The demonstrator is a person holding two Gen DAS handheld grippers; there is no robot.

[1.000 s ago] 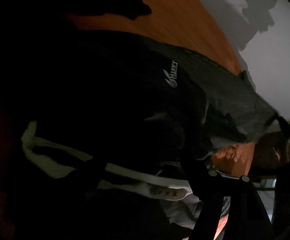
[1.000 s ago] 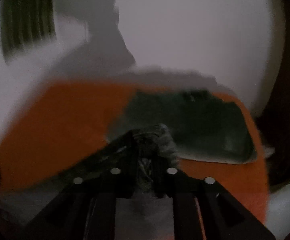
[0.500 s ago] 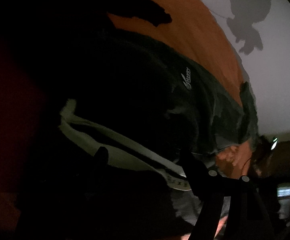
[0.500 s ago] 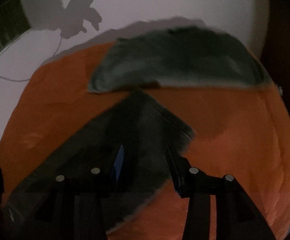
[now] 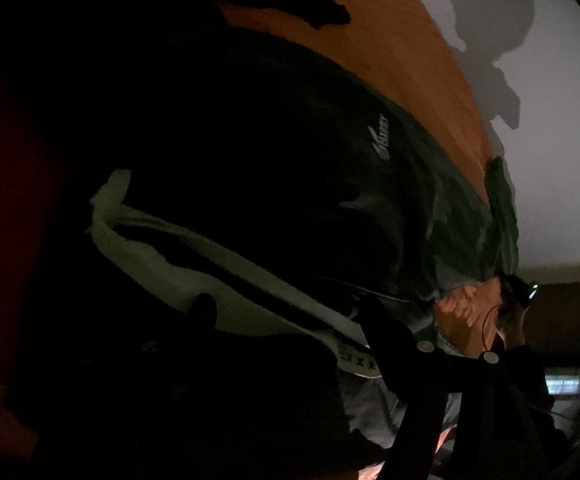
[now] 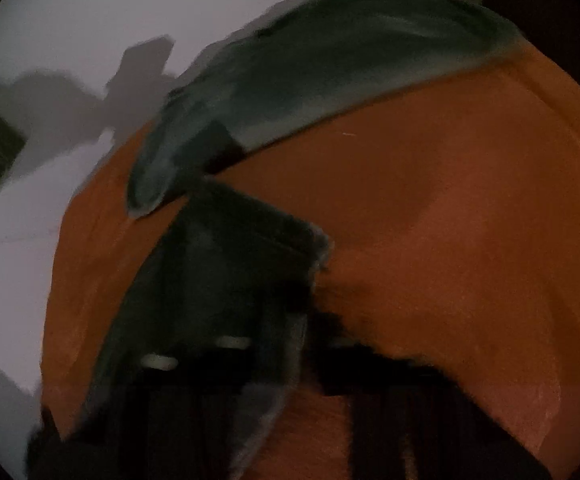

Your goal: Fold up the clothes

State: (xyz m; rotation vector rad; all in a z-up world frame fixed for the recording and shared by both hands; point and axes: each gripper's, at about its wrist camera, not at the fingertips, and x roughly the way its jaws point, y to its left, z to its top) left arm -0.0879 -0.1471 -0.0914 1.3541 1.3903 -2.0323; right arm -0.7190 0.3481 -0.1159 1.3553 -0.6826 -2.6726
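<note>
A pale floor [image 6: 61,32] carries an orange cloth [image 6: 450,208], and the dark garment [image 5: 330,168] lies spread on it. The left gripper [image 5: 290,312] stands open over its white collar [image 5: 193,256]. The right gripper [image 6: 290,320], blurred, seems clamped on a sleeve [image 6: 225,264].

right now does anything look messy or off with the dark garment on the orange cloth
Yes. The dark garment is not flat: one flap lies folded at an angle across the orange cloth, and its far end hangs past the cloth's edge. No tear or spill shows.
</note>
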